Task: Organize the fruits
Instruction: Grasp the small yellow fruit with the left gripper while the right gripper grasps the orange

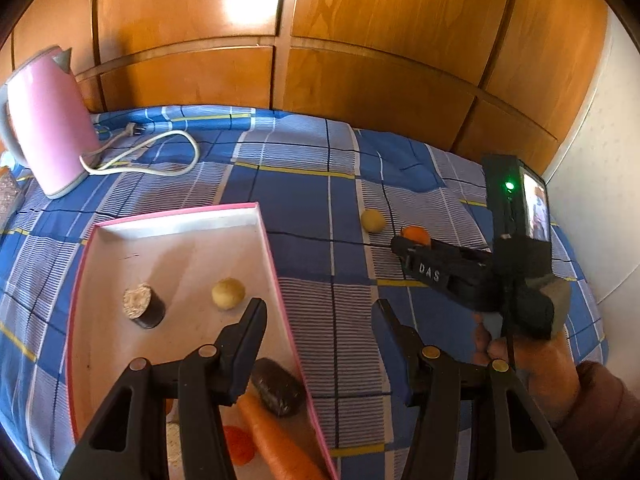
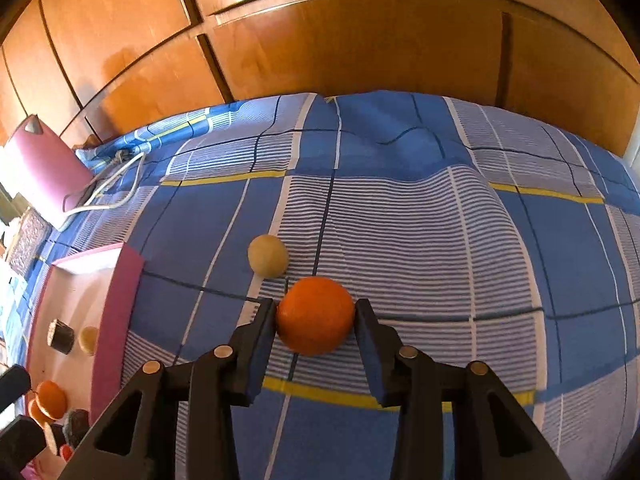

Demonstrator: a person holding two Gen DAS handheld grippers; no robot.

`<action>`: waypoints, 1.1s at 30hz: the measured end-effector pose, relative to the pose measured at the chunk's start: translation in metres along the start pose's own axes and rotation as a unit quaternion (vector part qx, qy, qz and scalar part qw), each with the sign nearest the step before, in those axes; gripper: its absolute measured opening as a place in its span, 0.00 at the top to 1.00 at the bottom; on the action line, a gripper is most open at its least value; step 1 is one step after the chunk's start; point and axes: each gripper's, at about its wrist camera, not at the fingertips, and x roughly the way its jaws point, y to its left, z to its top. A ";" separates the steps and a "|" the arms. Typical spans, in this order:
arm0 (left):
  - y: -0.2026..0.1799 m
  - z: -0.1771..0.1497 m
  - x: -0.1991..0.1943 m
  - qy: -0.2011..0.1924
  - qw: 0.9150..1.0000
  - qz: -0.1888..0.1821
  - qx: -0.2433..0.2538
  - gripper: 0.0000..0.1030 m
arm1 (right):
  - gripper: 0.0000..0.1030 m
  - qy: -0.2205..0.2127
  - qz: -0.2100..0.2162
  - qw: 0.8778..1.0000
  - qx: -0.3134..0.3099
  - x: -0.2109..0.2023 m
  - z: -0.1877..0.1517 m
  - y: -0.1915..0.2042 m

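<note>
Fruits, left wrist view: I see a pale yellow ball (image 1: 228, 293) inside the pink-edged tray (image 1: 176, 236), beside a dark cylinder with a foil top (image 1: 143, 306). Nearer the camera in the tray lie a carrot (image 1: 276, 440), a dark oblong lump (image 1: 278, 386) and a red-orange piece (image 1: 239, 444). My left tongs (image 1: 320, 312) hang open and empty over the tray's right wall, one finger above the tray, the other above the checked blue cloth (image 1: 320, 184). A second pale ball (image 1: 373, 220) lies on the cloth, well clear of the tray. A pink kettle (image 1: 44, 120) stands at the far left.

Right wrist view: the orange (image 2: 315, 315) sits on the cloth between the fingers of my right tongs (image 2: 315, 320). Both pads appear to touch its sides, so I record a grip on it. The pale ball (image 2: 267, 256) lies just beyond it, close but apart. The tray (image 2: 120, 280) is off to the left.
</note>
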 end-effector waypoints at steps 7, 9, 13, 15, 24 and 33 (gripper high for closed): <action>-0.008 0.014 0.024 0.020 1.000 -0.008 -0.004 0.46 | 0.63 0.010 0.025 1.000 0.000 -0.014 -0.018 -0.008; -0.012 0.019 0.031 0.026 1.000 -0.012 -0.004 0.46 | 0.63 0.008 0.020 1.000 0.001 -0.020 -0.024 -0.011; -0.023 0.030 0.050 0.038 0.999 -0.018 -0.001 0.47 | 0.63 0.001 0.006 1.000 -0.001 -0.030 -0.036 -0.018; -0.029 0.036 0.059 0.043 0.999 -0.019 0.000 0.47 | 0.63 -0.002 0.003 1.000 -0.001 -0.034 -0.039 -0.021; -0.044 0.057 0.105 0.072 0.997 -0.024 -0.011 0.50 | 0.63 -0.009 0.014 1.000 0.006 -0.040 -0.045 -0.031; -0.054 0.074 0.145 0.089 0.995 -0.027 -0.021 0.61 | 0.63 -0.014 0.027 1.000 0.006 -0.038 -0.046 -0.034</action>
